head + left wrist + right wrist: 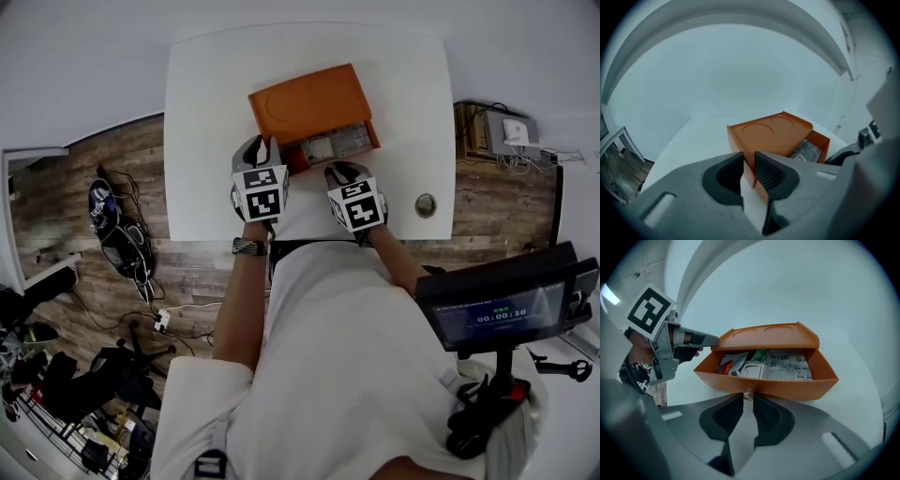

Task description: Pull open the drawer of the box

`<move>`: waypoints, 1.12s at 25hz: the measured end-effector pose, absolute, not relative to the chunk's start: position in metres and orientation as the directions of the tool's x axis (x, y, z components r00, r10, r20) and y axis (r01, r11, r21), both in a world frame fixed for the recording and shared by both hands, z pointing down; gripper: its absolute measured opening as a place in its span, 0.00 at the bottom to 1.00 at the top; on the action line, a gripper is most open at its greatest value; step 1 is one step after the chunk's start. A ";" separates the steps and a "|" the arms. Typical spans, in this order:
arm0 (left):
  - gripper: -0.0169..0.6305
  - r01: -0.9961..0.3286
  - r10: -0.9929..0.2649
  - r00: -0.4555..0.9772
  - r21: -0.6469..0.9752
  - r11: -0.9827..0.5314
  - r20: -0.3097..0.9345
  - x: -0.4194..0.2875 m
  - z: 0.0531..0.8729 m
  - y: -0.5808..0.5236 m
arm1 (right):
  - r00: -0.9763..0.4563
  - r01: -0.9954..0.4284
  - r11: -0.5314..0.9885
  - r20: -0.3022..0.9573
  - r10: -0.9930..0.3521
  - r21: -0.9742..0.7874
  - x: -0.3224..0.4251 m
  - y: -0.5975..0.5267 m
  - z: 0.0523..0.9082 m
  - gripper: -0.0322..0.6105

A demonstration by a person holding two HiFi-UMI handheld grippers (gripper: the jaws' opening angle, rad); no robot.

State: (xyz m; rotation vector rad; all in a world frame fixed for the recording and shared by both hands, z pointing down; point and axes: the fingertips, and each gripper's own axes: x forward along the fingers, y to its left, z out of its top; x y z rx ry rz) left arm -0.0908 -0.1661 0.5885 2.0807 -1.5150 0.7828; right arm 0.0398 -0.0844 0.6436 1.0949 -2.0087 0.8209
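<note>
The drawer (764, 380) stands well out of the orange box (309, 101) toward 6 o'clock in the head view, with its packets (787, 364) exposed, so the pull looks largely done. The right tongs (748, 398) pinch its small knob (748, 393). At 7 o'clock, the left tongs (749, 155) clamp narrowly on the box's near corner on the white surface (206, 112).

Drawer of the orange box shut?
No: the drawer stands pulled out of the orange box, with printed packets showing inside.
</note>
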 end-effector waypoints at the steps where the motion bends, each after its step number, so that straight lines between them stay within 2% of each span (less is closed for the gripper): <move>1: 0.14 -0.954 -0.701 0.236 0.025 -0.297 0.673 -0.091 0.588 -0.166 | -0.401 -0.875 0.443 0.807 -0.434 -0.197 0.040 -0.084 0.643 0.16; 22: 0.14 -0.956 -0.701 0.236 0.033 -0.290 0.673 -0.090 0.583 -0.163 | -0.421 -0.865 0.451 0.806 -0.417 -0.219 0.041 -0.080 0.637 0.16; 28: 0.14 -0.953 -0.707 0.277 0.093 -0.288 0.650 -0.090 0.581 -0.164 | -0.427 -0.864 0.452 0.801 -0.419 -0.224 0.041 -0.081 0.634 0.16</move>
